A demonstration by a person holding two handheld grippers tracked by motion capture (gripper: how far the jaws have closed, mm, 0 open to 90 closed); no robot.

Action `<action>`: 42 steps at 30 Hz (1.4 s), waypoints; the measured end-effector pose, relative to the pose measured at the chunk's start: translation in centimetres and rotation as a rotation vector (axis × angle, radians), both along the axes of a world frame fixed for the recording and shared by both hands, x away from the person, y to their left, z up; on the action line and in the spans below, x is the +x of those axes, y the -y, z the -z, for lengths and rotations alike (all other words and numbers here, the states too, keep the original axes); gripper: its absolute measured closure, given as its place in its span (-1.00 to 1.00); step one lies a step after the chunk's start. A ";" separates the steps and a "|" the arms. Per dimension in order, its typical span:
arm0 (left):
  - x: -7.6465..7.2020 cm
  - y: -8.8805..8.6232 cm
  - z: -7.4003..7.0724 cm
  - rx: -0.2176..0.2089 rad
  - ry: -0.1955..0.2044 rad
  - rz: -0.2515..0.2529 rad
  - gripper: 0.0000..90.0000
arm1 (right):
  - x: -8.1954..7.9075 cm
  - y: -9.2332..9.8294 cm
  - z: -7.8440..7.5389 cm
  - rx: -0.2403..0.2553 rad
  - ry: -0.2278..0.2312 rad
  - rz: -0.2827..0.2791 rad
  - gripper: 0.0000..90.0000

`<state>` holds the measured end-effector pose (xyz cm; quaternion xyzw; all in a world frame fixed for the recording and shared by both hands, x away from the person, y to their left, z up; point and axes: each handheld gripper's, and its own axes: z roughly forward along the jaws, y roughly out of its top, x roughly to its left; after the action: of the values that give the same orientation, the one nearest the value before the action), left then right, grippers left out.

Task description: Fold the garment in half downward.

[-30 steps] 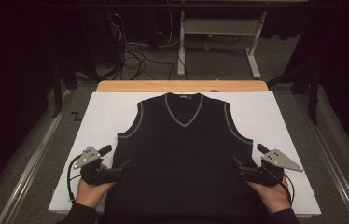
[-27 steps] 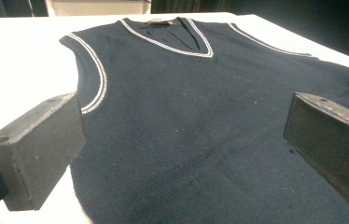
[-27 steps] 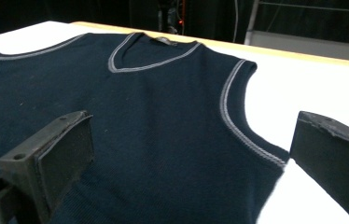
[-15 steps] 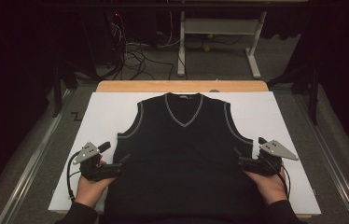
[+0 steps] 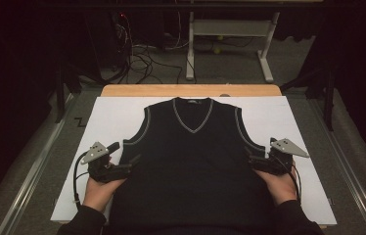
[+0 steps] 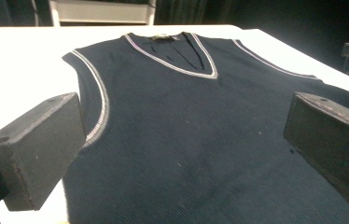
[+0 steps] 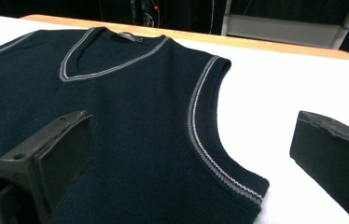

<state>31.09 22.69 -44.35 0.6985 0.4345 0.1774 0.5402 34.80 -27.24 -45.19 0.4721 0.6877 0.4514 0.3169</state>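
Both tongs have crept forward along the vest's flanks since the earlier frames, from near the hem up toward the armholes. From the high view, the left tongs (image 5: 128, 165) sit at the vest's (image 5: 191, 161) left side seam, just below the armhole, and the right tongs (image 5: 250, 161) sit at the matching spot on the right, each pointing inward, so the vest lies between them, its long axis running away from the person on the white sheet (image 5: 107, 117). Neither is clearly nearer; they look about level. Through the left gripper view, the jaws stand wide apart with nothing between them, and the vest (image 6: 186, 130) spreads flat ahead and below, its left armhole trim just beyond the jaw on the left of that view. Through the right gripper view, the jaws also gape empty, one over dark knit, the other over the sheet (image 7: 280, 93), with the vest's (image 7: 130, 116) right side edge running between them, ready, I judge, to be pinched.
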 end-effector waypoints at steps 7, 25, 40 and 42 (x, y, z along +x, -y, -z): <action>1.4 -0.1 0.5 0.042 -0.026 -0.029 -1.00 | 1.0 0.1 -0.1 -0.010 -0.032 -0.007 -0.99; 7.3 -1.0 3.6 0.263 -0.404 -0.226 -0.62 | 4.0 1.7 1.5 -0.055 -0.293 0.063 -0.51; 5.8 0.1 3.8 0.341 -0.312 -0.152 0.73 | 2.4 1.5 1.7 -0.154 -0.328 0.005 0.71; 5.7 -0.3 3.8 0.292 -0.325 -0.150 0.74 | 2.3 1.4 1.6 -0.160 -0.317 -0.001 0.78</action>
<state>36.77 22.96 -48.19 0.7544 0.5361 0.1632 0.3418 37.13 -28.68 -46.80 0.5105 0.7629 0.3152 0.2410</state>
